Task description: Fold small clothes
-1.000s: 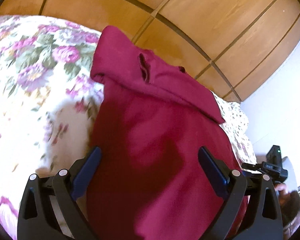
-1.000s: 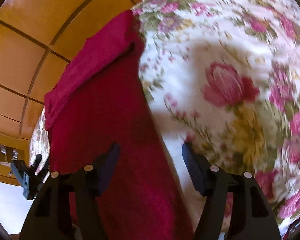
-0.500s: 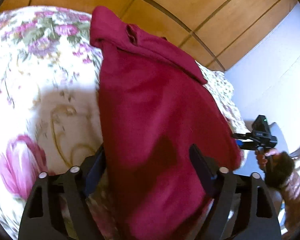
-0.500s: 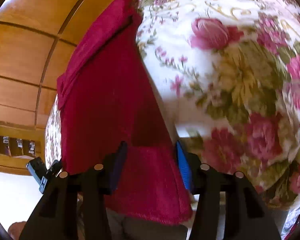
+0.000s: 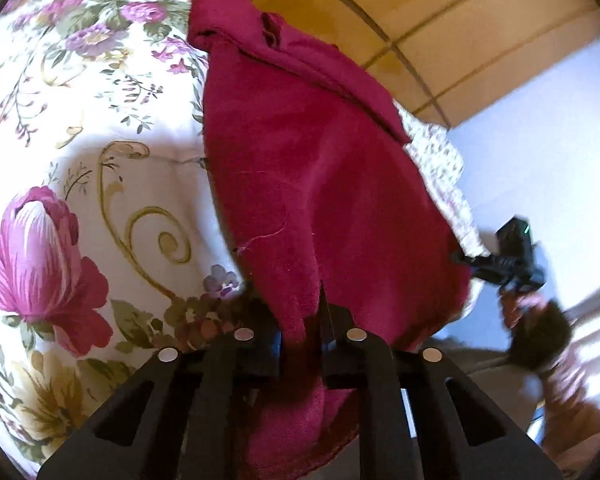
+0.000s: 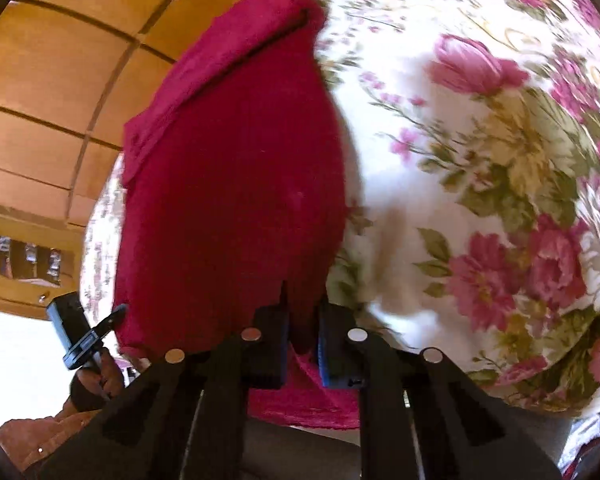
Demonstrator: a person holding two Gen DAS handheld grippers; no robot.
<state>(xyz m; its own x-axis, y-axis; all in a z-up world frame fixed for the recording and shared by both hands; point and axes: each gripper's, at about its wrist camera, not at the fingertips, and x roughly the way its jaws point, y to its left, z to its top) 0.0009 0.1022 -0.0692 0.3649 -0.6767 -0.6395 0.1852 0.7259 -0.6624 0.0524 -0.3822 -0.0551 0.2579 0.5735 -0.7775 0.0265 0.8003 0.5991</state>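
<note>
Both grippers, left [image 5: 300,344] and right [image 6: 302,340], formerly open, now pinch the near hem of the crimson garment [image 5: 320,168], which extends away over the floral bedspread [image 5: 80,160].

light: bright daylight, glare | edges: fisheye-warped, vignetted | blur: slight, right view

My left wrist camera looks down close over the cloth [image 5: 320,184]; my right one too, both sharing the bedspread [image 6: 480,160].
</note>
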